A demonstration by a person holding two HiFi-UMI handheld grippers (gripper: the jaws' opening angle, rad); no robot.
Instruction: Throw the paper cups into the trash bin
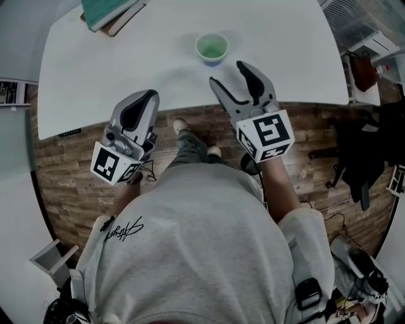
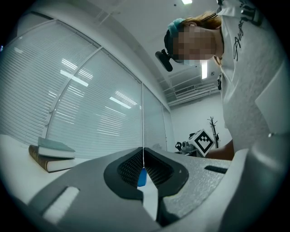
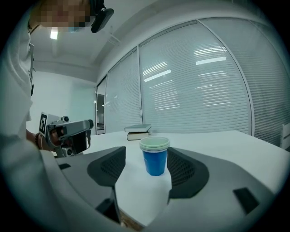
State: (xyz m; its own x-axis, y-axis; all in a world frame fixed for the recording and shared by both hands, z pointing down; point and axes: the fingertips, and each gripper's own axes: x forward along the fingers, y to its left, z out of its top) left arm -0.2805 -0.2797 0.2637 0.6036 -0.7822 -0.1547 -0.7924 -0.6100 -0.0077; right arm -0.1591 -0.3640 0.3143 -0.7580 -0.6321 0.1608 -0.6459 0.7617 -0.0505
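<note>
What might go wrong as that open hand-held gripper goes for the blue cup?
The paper cup stands loose on the table, just ahead of the right hand-held gripper, so a jaw tip might knock it over. It looks like several nested cups, so a hard squeeze may crush or split them.

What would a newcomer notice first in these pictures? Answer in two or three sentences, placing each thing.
A blue paper cup stands upright on the white table, just ahead of the right gripper, whose jaws are wide apart and aimed at it. The left gripper, jaws together, hangs at the table's near edge. Stacked books lie at the far left corner.
</note>
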